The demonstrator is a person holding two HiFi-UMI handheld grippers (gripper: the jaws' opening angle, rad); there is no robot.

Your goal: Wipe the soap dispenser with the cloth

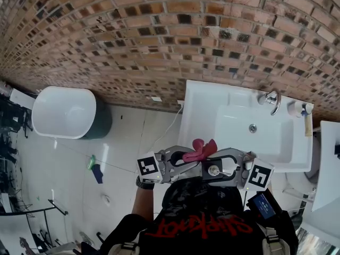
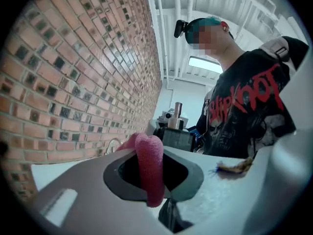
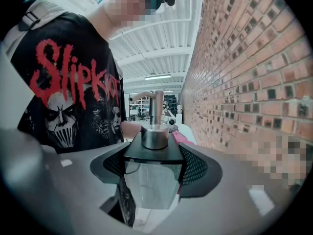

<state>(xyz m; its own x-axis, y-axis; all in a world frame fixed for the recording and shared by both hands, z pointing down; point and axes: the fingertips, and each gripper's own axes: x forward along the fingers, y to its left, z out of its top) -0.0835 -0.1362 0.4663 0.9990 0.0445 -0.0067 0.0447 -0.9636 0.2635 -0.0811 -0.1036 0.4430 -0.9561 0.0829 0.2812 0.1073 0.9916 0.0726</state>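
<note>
Clamped right gripper (image 1: pixel 211 174) on upright soap dispenser (image 1: pixel 214 169), before chest, near sink (image 1: pixel 234 97). Pinched pink cloth (image 1: pixel 199 150) in left gripper (image 1: pixel 187 159), tip to tip, cloth just beside pump, on dispenser's left.

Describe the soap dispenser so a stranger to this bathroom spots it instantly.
Start at the white sink under the brick wall. In front of it, the right gripper clamps the soap dispenser: clear boxy body, black shoulder, silver pump, unlike the pink cloth in the left gripper.

Black T-shirt (image 1: pixel 212 214), red lettering (image 1: pixel 204 226), grey shoulder straps (image 1: pixel 273 241)
</note>
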